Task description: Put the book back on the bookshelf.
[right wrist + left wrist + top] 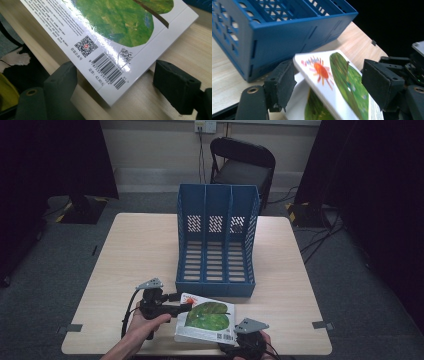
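A pale wooden table (140, 250) is seen from above. At its middle, toward twelve o'clock, a blue plastic three-slot file rack (218, 240) stands with its open side facing the person. Just in front of it, at six o'clock, a glossy white picture book with a green leaf cover (206, 320) is lifted at an angle off the tabletop. The left gripper (181, 302), at nine o'clock of the book, is clamped across the book's corner. The right gripper (245, 340), at five o'clock, has its jaws apart around the barcode corner, neither pad seen pressing. The book is judged to be mid-pickup. Next, a firm right-hand grip seems called for, then the book stood upright and slid into a slot.
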`<state>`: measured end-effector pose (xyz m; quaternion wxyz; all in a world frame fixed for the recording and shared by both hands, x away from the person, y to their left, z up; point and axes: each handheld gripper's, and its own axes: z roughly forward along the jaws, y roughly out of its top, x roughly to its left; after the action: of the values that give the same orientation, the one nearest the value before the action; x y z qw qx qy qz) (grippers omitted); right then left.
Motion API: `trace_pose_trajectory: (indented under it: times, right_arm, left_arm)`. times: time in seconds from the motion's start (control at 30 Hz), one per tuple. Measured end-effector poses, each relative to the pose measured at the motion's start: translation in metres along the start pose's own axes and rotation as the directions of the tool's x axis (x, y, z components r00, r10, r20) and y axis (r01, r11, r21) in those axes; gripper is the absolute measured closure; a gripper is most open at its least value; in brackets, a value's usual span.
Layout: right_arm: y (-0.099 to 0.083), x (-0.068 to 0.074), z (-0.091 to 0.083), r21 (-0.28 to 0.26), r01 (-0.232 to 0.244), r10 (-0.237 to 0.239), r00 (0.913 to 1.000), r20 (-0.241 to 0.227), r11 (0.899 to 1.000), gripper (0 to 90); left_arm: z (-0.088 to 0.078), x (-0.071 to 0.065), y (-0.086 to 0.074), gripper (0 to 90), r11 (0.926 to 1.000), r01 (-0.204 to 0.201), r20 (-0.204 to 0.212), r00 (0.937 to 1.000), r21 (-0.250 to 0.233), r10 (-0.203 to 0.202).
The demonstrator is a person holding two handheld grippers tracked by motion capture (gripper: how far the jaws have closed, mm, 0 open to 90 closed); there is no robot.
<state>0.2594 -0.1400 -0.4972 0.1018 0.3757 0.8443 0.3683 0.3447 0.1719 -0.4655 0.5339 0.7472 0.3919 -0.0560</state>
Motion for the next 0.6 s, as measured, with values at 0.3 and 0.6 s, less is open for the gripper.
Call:
trace_pose_trajectory:
  times: [0.3,0.6]
  right_arm:
    - [0.001,-0.003,-0.001,-0.008,-0.016,0.016,0.9999,-0.006,1.000,25.0]
    - [0.007,-0.003,0.008,-0.020,0.002,-0.003,0.9996,-0.028,1.000,24.6]
  left_arm:
    - [0.018,-0.007,-0.007,35.7,0.9950,-0.008,0.056,0.9984,0.100,0.002]
    - [0.024,-0.002,-0.008,36.7,0.9894,0.027,0.077,0.9963,0.143,-0.038]
